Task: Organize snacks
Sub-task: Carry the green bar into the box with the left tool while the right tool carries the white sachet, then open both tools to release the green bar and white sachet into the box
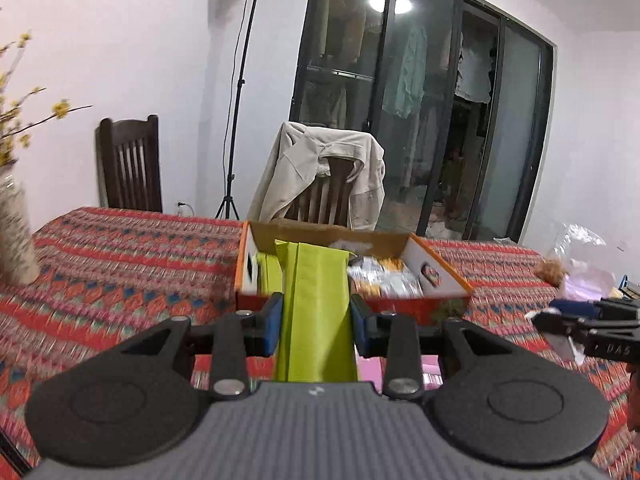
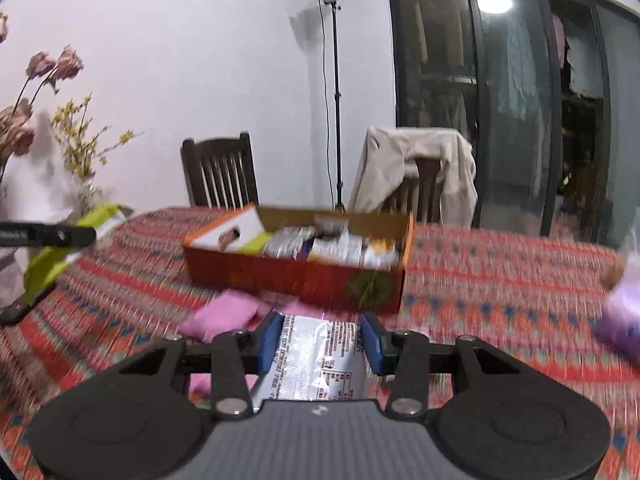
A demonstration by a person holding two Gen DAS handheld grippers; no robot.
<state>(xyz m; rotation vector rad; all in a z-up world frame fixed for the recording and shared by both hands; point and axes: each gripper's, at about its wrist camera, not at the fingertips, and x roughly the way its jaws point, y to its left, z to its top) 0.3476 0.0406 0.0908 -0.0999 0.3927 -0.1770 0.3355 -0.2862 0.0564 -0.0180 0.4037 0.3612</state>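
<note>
Left gripper [image 1: 316, 322]: jaws closed narrowly on a lime-green snack packet [image 1: 316, 304], blue pads [image 1: 271, 322] pressing both its sides; the packet stands upright between them, its top edge reaching in front of the near wall of the cardboard box [image 1: 416, 304]; whether it touches the box cannot be told.

Right gripper [image 2: 320, 346]: jaws closed on a silver foil snack packet [image 2: 316, 360] printed with small text, held just short of the box [image 2: 296, 280] and above the tablecloth [image 2: 500, 312].

The box sits mid-table on the red patterned cloth, open-topped, orange-red outside; inside lie several packets [image 2: 340, 248], blurred, with further lime-green ones [image 1: 266, 272] stacked at its left end.

Pink packets [image 2: 224, 316] lie on the cloth just in front of the box, near the right gripper; a purple-pink bag [image 2: 624, 312] lies at the right edge, well apart from the box.

Beyond the table: two dark wooden chairs [image 2: 220, 172], one draped with a beige jacket [image 1: 320, 172]; a vase of flowers [image 1: 14, 224] stands at the table's left.
</note>
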